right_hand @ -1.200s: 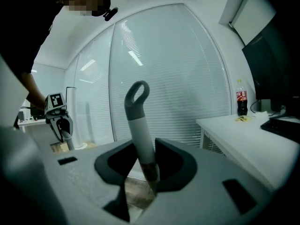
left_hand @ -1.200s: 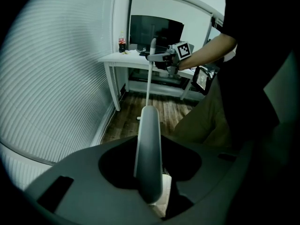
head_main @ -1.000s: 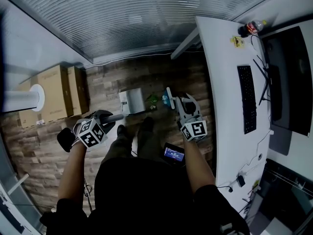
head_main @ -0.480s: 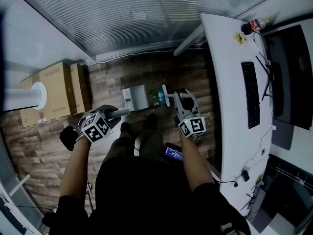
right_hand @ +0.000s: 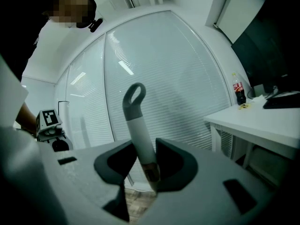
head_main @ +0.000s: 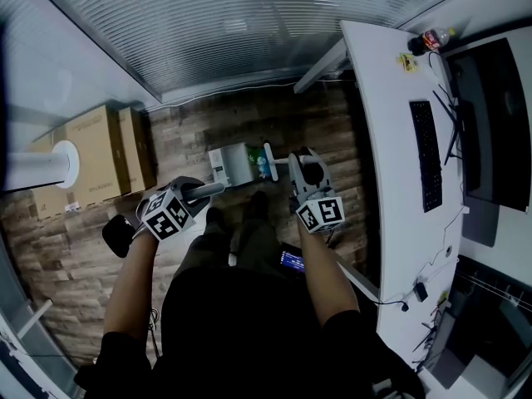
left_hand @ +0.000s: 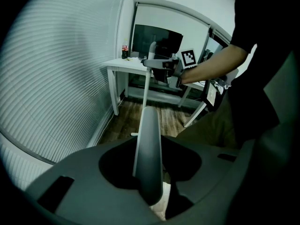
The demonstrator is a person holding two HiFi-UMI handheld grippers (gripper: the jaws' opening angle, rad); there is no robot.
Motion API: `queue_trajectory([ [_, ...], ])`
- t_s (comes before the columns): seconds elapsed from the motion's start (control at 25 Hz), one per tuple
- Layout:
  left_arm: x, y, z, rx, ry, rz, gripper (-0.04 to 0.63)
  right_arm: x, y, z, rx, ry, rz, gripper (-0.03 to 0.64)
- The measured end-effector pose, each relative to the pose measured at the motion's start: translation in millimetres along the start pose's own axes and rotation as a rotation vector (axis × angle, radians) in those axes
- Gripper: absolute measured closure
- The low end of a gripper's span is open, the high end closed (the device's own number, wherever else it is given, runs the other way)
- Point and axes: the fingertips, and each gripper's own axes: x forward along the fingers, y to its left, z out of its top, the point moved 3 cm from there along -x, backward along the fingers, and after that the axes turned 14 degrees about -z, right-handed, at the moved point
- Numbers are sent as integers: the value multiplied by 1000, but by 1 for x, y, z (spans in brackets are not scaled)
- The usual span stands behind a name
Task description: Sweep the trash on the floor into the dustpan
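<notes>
In the head view my left gripper is shut on the grey handle of a white dustpan that rests on the wood floor. My right gripper is shut on the white broom handle, just right of the dustpan. Green trash and a blue piece lie at the dustpan's right edge, beside the broom. In the left gripper view the dustpan handle fills the jaws of the left gripper. In the right gripper view the looped handle rises from the right gripper.
Cardboard boxes stand on the left next to a white post. A white desk with a keyboard, monitor and bottle runs along the right. Slatted blinds close off the far side. My feet stand just behind the dustpan.
The right gripper and the broom have moved left toward the dustpan. The green and blue trash now lies closer against the dustpan's edge. The left gripper has stayed almost where it was.
</notes>
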Motion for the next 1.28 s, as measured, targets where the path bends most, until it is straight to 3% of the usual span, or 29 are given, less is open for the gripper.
queue_trajectory([
  [0.88,4,-4,-1,-11,-29,-22,486,7,51,6,166,-42,66,495],
  [1.08,5,-7,-1,-11,-29,-29,486,3,43,19,240,-60,54,489],
  [1.28,6,-8,-2,-17,-28,-30,488,0,39,20,232,-62,44,491],
])
